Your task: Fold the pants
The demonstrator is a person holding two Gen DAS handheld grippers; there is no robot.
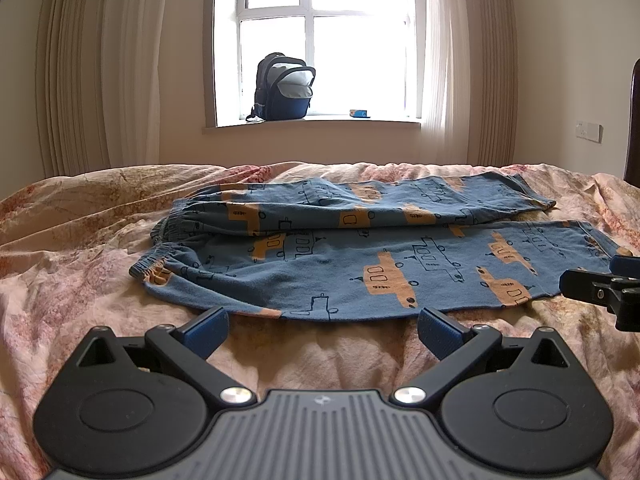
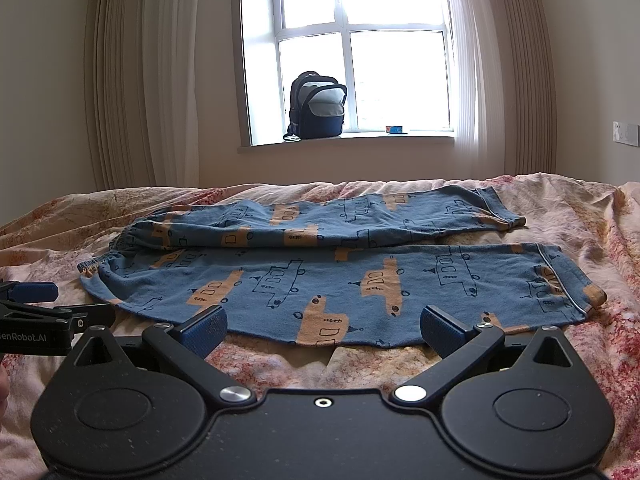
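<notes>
Blue pants (image 1: 352,256) lie flat on the bed (image 1: 80,240); both grippers' jaws gape empty (near hem), so pinch the near leg's edge evenly.

Left gripper (image 1: 322,330): black scissor arms, blue ribbed pads (image 1: 206,330), two silver pivot screws at 6 o'clock, and a grey ribbed body. Right gripper (image 2: 322,330): the same arms and pads (image 2: 440,334), a plain black body with a hex screw, round discs either side. White "enRobot.AI" lettering shows at 9 o'clock.
</notes>
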